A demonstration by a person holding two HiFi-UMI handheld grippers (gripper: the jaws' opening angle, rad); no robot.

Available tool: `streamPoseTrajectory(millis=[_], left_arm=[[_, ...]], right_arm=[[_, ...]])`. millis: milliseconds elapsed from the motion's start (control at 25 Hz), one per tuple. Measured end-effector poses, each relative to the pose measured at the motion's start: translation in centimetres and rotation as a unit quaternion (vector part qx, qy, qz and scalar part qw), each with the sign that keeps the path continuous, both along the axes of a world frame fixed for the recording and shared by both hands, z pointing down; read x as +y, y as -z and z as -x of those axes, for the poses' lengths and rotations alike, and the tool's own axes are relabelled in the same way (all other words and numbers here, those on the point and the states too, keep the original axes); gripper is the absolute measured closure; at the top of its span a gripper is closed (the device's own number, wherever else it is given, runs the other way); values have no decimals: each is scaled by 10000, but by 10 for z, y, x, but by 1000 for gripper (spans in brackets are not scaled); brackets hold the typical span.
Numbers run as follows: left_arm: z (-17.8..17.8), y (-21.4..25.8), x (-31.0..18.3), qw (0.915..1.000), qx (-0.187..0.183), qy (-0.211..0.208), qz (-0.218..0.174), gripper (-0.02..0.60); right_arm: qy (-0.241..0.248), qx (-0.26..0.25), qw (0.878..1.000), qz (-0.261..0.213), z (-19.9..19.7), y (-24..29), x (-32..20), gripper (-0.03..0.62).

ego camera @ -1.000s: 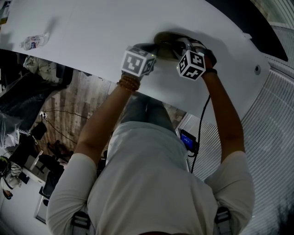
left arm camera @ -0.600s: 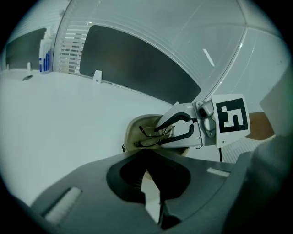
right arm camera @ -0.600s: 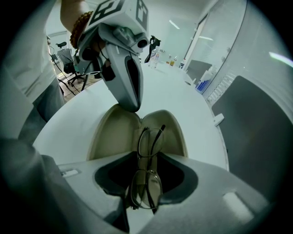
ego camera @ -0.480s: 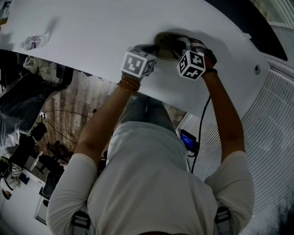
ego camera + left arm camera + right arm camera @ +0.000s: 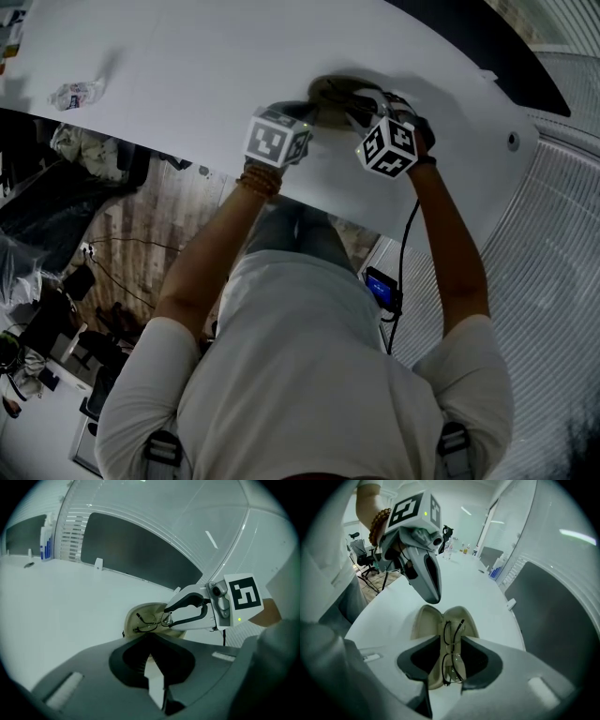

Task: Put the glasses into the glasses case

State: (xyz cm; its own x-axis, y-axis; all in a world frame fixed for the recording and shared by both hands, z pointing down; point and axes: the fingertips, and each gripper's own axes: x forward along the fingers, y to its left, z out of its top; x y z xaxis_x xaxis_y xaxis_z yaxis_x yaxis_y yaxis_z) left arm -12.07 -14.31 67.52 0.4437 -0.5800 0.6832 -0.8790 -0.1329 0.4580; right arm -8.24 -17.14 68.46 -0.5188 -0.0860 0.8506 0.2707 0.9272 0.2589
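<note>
Grey jaws of your right hand-held gripper (image 5: 449,672) stand apart, having just been opening. The glasses (image 5: 452,656) lie between them, folded, with neither pad pressing on them. They rest lengthwise in the 3 o'clock half of the open beige glasses case (image 5: 423,620), which lies on the white counter (image 5: 487,597). Your left hand-held gripper (image 5: 155,681) shows only a narrow gap between its jaws, with nothing in it, and the case sits at its 12 o'clock. In the head view, a crumpled wrapper (image 5: 77,94) lies well apart at 10 o'clock.
</note>
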Motion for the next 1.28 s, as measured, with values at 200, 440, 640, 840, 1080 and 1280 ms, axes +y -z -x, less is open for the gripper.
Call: streamPoseTrajectory(millis=[200,440,640,840,1080,1280], left_arm=[[-8,33,3,9997,45,-124,-221,580],[-28,93,11,9961,42,-393,-788,580],[-69,168,14,9852,416,-639,-1536,580],[-94,221,23,9734,564,-837,-2055,580],[-120,277,32,9551,669,-1054,-2685,578],[-133,309,45,9397,959,-957,-3140,580]], right_arm=[[-445,-343,9984,31,-7,41,11,457],[-1258,-1076,9861,122,-23,107,36,458],[-2037,-1780,9625,179,-55,170,43,459],[-2899,-2922,9113,93,-78,236,45,558],[-3616,-3823,8497,323,-104,292,60,591],[-4139,-4524,7887,455,-128,328,74,591]])
